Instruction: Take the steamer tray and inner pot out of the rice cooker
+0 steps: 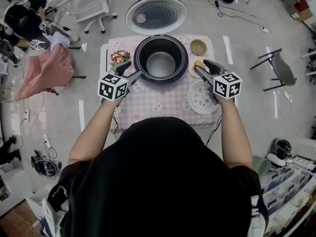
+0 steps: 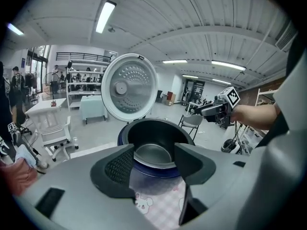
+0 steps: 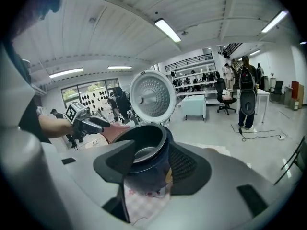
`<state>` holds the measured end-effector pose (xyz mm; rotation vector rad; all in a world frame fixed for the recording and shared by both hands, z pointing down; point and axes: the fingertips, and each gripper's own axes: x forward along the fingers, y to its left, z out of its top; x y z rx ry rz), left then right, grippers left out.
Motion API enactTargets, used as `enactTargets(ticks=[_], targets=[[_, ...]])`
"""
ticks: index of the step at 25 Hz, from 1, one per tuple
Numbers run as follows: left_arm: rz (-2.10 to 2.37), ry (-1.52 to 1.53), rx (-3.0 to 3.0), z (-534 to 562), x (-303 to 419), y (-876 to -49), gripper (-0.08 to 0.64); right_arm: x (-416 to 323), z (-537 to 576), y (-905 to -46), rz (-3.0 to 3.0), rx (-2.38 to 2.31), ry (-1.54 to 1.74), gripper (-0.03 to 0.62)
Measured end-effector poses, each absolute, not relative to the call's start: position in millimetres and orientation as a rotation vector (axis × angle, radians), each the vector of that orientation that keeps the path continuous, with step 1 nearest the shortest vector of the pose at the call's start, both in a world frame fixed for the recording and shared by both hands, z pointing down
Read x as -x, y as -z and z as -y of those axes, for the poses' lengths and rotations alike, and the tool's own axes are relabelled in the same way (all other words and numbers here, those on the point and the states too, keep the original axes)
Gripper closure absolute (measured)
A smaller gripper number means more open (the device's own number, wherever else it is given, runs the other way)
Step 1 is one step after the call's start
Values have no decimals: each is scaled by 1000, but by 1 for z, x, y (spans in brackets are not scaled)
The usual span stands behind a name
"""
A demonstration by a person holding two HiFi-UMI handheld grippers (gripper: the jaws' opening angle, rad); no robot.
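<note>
Our left gripper [image 1: 129,70] and right gripper [image 1: 202,66] hang open, empty, beside the rice cooker [image 1: 184,69], maybe to lift its inner pot [image 1: 160,64].

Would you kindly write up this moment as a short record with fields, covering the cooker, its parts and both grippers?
rice cooker: on the checked tablecloth, lid open
inner pot: inside the cooker
steamer tray: flat on the cloth, right of the cooker
left gripper: open, empty, by the cooker's left side
right gripper: open, empty, to the cooker's right
also on table: small bowl, flowers
</note>
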<state>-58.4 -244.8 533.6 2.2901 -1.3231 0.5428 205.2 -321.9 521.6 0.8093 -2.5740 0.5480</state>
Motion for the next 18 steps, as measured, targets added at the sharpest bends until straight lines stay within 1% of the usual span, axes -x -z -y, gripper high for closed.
enactTargets(ticks=[5, 11, 18], targets=[[1299, -611, -2244, 255, 54, -551, 281, -173, 325, -550, 2503, -721, -626, 368], [1307, -667, -2205, 275, 45, -570, 281, -160, 338, -579, 2418, -704, -746, 371], [1295, -751, -2102, 290, 55, -596, 281, -142, 351, -600, 2331, -703, -760, 368]])
